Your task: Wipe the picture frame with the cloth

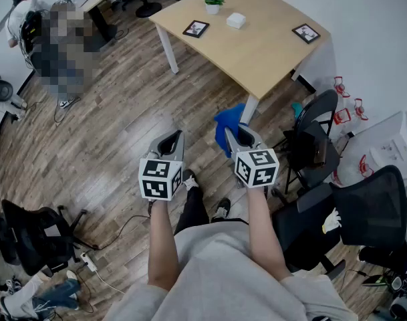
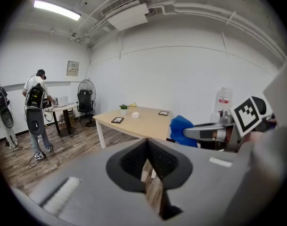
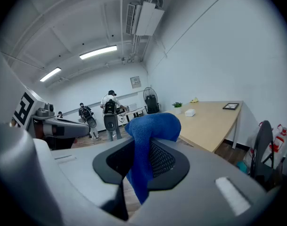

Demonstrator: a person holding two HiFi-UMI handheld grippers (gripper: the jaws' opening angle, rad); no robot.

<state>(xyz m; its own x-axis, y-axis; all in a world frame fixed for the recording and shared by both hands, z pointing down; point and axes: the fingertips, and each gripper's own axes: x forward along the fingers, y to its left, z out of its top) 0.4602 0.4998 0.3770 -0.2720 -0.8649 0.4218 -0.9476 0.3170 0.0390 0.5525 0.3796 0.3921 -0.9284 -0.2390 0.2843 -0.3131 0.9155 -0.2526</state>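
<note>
Left gripper: jaws pressed together, nothing between them. Right gripper: jaws pinching a blue terry cloth, which bunches above the pads and hangs in a tail below. I hold both at waist height over the brown plank floor, well short of the work.

To my right, a black folding chair stands close to the near corner of the light wooden table. On the tabletop, a flat black picture frame lies near the left edge. A second black frame lies near the right edge by the wall. A small white box and a green potted plant sit between and beyond them.

Risks noted:
- The frame looks light, so wiping pressure could slide it over the nearby edge unless my empty gripper steadies it.
- The grip is on a fold only, so dragging may pull the cloth loose.
- A wide stroke could knock the box or plant.

Clearance: the floor on the table's left side is open and offers the better approach. The right side is crowded by chairs.
</note>
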